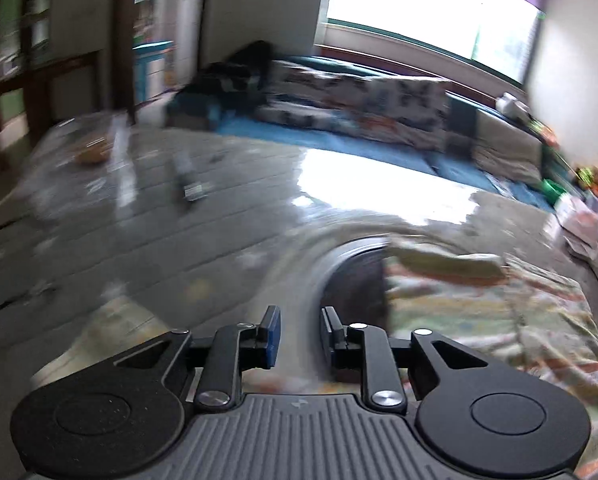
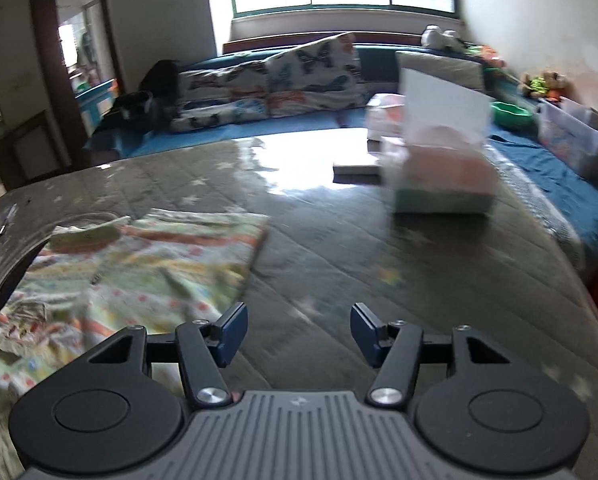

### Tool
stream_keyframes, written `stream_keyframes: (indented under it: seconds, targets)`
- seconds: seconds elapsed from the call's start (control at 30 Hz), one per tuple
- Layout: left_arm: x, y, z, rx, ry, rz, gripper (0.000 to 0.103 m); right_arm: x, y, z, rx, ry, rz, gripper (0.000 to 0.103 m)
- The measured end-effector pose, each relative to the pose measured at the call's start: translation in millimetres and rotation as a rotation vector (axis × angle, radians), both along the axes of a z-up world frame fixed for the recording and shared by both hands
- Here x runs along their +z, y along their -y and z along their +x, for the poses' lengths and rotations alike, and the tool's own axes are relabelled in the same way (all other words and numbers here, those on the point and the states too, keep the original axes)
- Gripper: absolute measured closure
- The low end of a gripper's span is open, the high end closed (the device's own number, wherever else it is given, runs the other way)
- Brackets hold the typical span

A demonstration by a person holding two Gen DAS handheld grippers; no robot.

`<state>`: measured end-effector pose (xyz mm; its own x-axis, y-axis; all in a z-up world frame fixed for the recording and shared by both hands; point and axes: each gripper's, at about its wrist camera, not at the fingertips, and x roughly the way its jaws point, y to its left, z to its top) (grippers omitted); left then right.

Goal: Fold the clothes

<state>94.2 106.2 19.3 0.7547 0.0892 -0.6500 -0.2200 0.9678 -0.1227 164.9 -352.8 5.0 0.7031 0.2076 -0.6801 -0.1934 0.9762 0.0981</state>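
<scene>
Left wrist view: my left tool (image 1: 297, 336), pads a narrow gap apart w/ nothing between them, sits over the glossy grey quilted table (image 1: 179, 240). The pale green patterned garment w/ orange bands (image 1: 491, 312) lies flat to the tool's right, just beside it.

Right wrist view: my right tool (image 2: 299, 334), pads spread wide & empty, over bare table. Garment lies to its left, near edge just beside the left pad, long axis running away from me. Pink-and-green tissue box (image 2: 445, 178) stands well apart, ahead-right. Both tools flank the garment about equally near, I judge.
</scene>
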Motion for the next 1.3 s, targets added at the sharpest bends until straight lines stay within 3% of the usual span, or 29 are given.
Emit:
stream_keyframes:
  seconds: [0.13, 0.17, 0.3, 0.57, 0.63, 0.7, 0.73, 0.8, 0.87, 0.93, 1.0, 1.13, 1.27, 1.3]
  targets:
    - [-6.2, 24.4, 54.4, -0.074, -0.014, -0.008, 0.064, -3.6, -22.2, 29.6, 0.048, -0.027, 0.028, 0.046]
    - [-7.8, 30.7, 65.9, -0.095, -0.015, 0.002, 0.056, -5.1, -27.1, 37.3, 0.056, -0.032, 0.027, 0.046]
    - [-18.9, 49.4, 105.5, -0.129, -0.039, 0.043, 0.049, -11.6, -41.7, 63.5, 0.072, -0.052, 0.037, 0.047]
    - [-39.3, 52.9, 140.4, -0.164, -0.073, 0.041, 0.052, -22.4, -54.1, 93.8, 0.062, -0.068, 0.057, 0.056]
    - [-41.3, 54.4, 142.5, -0.18, -0.068, 0.045, 0.06, -23.6, -56.6, 97.7, 0.063, -0.066, 0.056, 0.063]
    - [-43.2, 55.9, 144.6, -0.196, -0.064, 0.05, 0.076, -24.9, -59.0, 101.7, 0.064, -0.064, 0.056, 0.068]
    - [-44.2, 56.7, 145.7, -0.205, -0.062, 0.052, 0.079, -25.5, -60.3, 103.6, 0.064, -0.063, 0.056, 0.078]
    - [-45.1, 58.8, 147.1, -0.222, -0.054, 0.061, 0.095, -26.7, -62.7, 107.6, 0.065, -0.062, 0.055, 0.095]
    - [-40.3, 62.3, 144.9, -0.228, -0.026, 0.076, 0.099, -28.0, -65.2, 111.5, 0.066, -0.06, 0.055, 0.097]
    - [-33.1, 62.3, 142.4, -0.21, 0.024, 0.08, 0.099, -20.7, -67.0, 108.2, 0.068, 0.0, 0.061, 0.098]
    - [-30.2, 61.5, 144.5, -0.193, 0.05, 0.081, 0.099, -22.3, -68.2, 113.4, 0.056, 0.002, 0.053, 0.097]
    - [-39.4, 66.0, 157.6, -0.192, 0.001, 0.079, 0.094, -30.2, -72.4, 124.4, 0.045, -0.033, 0.019, 0.088]
    - [-37.8, 72.0, 156.5, -0.195, -0.006, 0.088, 0.068, -21.0, -74.7, 117.6, 0.059, -0.015, -0.01, 0.076]
    - [-34.7, 72.7, 152.4, -0.198, 0.0, 0.086, 0.065, -15.3, -75.9, 112.6, 0.076, -0.007, -0.02, 0.068]
